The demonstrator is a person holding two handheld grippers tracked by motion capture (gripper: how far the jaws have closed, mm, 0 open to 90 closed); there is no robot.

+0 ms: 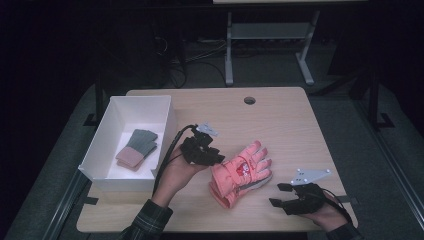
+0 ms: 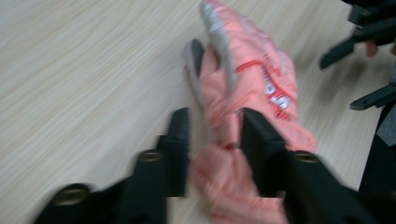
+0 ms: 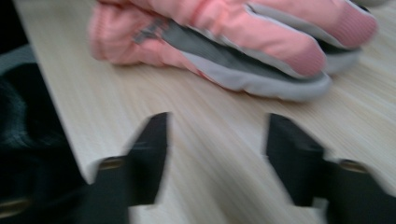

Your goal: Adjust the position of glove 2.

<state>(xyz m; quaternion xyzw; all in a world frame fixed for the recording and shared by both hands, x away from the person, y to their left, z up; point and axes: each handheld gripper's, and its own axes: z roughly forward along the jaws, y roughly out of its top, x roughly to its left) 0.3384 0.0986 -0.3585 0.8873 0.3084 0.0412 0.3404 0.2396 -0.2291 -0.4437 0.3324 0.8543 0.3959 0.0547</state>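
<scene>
High view has a grey-and-pink glove [image 1: 138,148] already in the white box [image 1: 165,107], while the pink glove [image 1: 242,172] lies on the table [image 1: 290,120], pinched at its cuff by the left gripper [image 1: 217,160]; the right gripper [image 1: 275,194] waits spread, empty.

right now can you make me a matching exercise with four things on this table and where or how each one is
Things:
1. pink padded ski gloves
2. grey and pink knit gloves
3. left gripper
4. right gripper

States:
a. inside the white box
b. jaws apart over bare wood
c. lying mid-table
d. jaws around a pink cuff

Pairs: 1-c, 2-a, 3-d, 4-b
</scene>
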